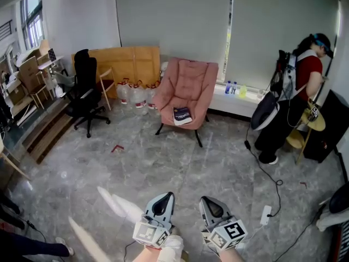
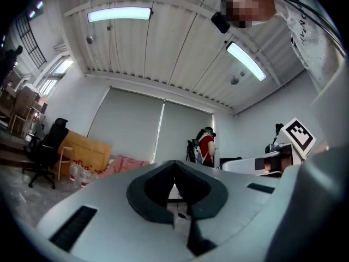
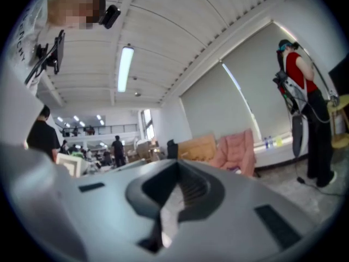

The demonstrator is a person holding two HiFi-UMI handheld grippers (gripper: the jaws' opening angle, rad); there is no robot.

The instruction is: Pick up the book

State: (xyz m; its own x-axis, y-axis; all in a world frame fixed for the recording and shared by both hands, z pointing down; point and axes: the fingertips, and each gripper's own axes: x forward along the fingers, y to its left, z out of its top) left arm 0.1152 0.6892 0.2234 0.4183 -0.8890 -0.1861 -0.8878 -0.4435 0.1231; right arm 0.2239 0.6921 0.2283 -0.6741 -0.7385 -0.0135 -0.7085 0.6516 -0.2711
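A dark blue book (image 1: 182, 115) lies flat on the seat of a pink armchair (image 1: 188, 83) across the room, in front of the window blinds. Both grippers are low at the near edge of the head view, far from the chair. My left gripper (image 1: 165, 196) is shut with nothing in it, and its jaws meet at the tip (image 2: 175, 165). Just right of it, my right gripper (image 1: 206, 200) is also shut and empty (image 3: 175, 165). The armchair also shows in the left gripper view (image 2: 128, 162) and the right gripper view (image 3: 237, 149).
A black office chair (image 1: 84, 94) stands left of the armchair, with water bottles (image 1: 136, 94) and wooden boards (image 1: 128, 63) between them. A person in a red shirt (image 1: 305, 91) stands at the right. A cable with a power strip (image 1: 266, 214) runs over the grey marble floor.
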